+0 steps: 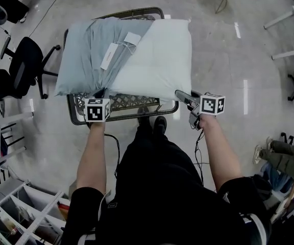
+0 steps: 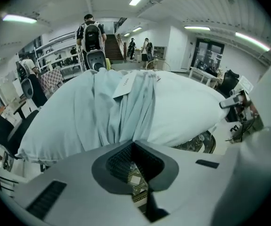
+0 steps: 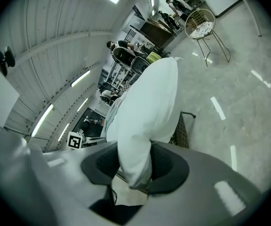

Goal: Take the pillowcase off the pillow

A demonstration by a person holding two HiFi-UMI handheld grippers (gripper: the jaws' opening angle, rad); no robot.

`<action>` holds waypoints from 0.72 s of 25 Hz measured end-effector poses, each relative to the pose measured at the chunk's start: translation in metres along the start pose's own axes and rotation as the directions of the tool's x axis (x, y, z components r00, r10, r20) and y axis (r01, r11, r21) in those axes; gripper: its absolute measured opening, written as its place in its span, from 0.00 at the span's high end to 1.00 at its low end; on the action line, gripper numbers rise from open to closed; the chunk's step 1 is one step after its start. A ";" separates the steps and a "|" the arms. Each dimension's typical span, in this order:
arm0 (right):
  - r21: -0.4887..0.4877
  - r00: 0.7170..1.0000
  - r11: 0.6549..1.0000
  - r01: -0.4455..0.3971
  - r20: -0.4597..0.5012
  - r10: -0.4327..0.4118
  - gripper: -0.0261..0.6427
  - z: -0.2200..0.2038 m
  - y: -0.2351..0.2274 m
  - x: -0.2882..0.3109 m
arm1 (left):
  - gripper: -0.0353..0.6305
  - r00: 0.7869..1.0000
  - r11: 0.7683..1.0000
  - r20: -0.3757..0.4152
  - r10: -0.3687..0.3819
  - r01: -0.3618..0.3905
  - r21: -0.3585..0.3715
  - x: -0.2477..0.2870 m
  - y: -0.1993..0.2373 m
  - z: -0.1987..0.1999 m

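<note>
- At the middle of the head view, the pillow [image 1: 162, 60] lies across the desk [image 1: 129, 117], its long axis running left to right in the frame.
- The pillowcase [image 1: 86, 55] covers only the left half. Its open edge slants from the top middle down toward the lower left, and the right half of the pillow is bare.
- Our left hand-held gripper [image 1: 101, 93] is clenched on the pillowcase at its near edge. In its own view the folds of cloth gather to a point right at the closed jaw tips.
- Our right hand-held gripper [image 1: 180, 95] is grasping the pillow's bare lower right corner. In its own view the white corner is squeezed between the jaws.
- From the left hand-held gripper the pillowcase stretches up and away toward the upper left of the frame, so our left hand is the nearer to it.
- The right hand-held gripper is well apart from the cloth, with bare pillow between.
- We judge that the coming move turns on the long axis. The pillowcase has to slide leftward along the pillow's length, the left grip pulling toward the frame's left while the right one anchors the far end.
- By our reckoning the pillowcase is about half off, and the bunched folds by the left grip could snag.
</note>
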State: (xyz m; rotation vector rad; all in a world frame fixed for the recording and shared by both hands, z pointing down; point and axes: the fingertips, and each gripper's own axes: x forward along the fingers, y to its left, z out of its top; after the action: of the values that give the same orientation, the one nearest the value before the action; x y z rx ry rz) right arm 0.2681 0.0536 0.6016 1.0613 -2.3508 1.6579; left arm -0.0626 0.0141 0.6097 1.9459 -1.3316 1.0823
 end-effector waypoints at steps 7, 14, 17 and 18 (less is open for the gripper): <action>0.061 0.995 0.994 0.095 -0.039 -0.093 0.54 -0.013 -0.019 -0.020 | 0.89 0.993 0.995 0.060 -0.097 0.096 0.004 -0.027 -0.029 0.023; 0.034 0.971 0.980 0.196 0.135 -0.199 0.49 0.071 -0.013 -0.031 | 0.85 0.970 0.981 0.155 -0.190 0.179 0.077 -0.032 -0.024 0.103; -0.026 0.966 0.979 0.204 0.169 -0.197 0.47 0.107 0.003 -0.013 | 0.84 0.962 0.972 0.164 -0.217 0.197 0.129 -0.022 -0.020 0.138; -0.040 0.965 0.978 0.205 0.178 -0.195 0.46 0.118 0.007 -0.007 | 0.83 0.961 0.968 0.162 -0.226 0.202 0.149 -0.019 -0.019 0.149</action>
State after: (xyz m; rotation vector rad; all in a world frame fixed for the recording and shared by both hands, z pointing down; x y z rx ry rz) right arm 0.3066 -0.0428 0.5440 1.4315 -2.2833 1.4725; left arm -0.0018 -0.0869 0.5148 2.2707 -1.1285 0.9281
